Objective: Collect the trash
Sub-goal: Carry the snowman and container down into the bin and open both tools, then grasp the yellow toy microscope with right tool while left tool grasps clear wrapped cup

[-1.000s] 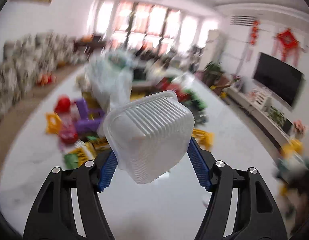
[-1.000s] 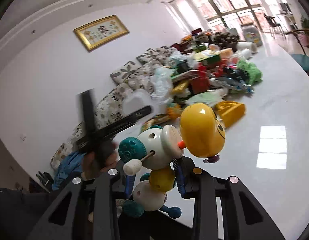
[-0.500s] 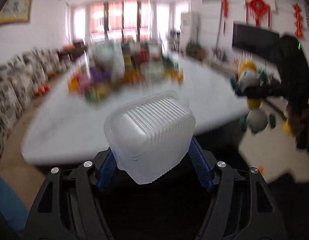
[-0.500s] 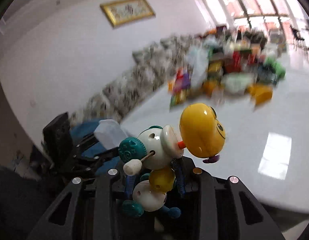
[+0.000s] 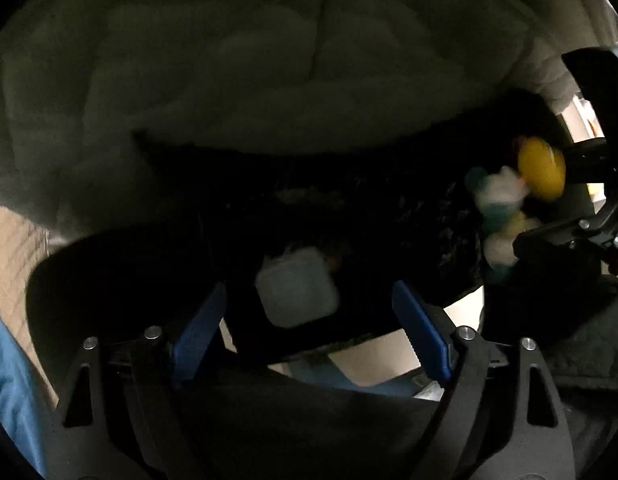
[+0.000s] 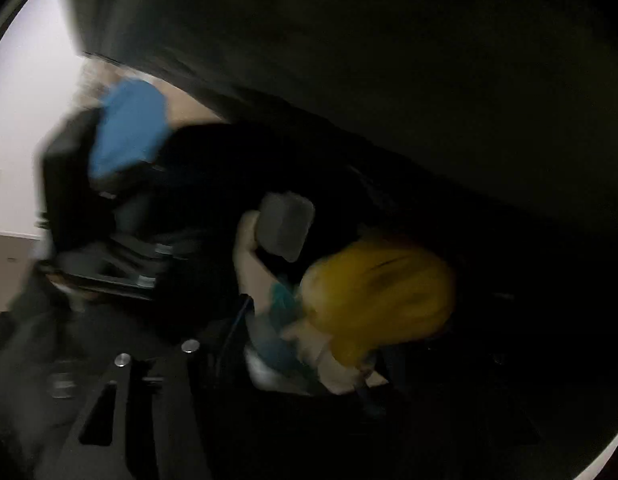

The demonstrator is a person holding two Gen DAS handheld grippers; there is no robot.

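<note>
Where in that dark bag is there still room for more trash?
Free: the black bag's dark middle, between the pale ribbed plastic tub and the yellow-headed toy. Crowded: the right edge, where the toy and right gripper are.

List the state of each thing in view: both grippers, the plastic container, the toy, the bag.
left gripper: open, jaws just widened, nothing pressed between pads.
plastic container: released, clear of the pads, over the black bag.
right gripper: jaws just opening.
yellow-headed toy: blurred; grip unclear.
black bag: open.

Dim underside of table (image 5: 269, 60); pale floor (image 5: 13, 248); white wall (image 6: 25, 120).
</note>
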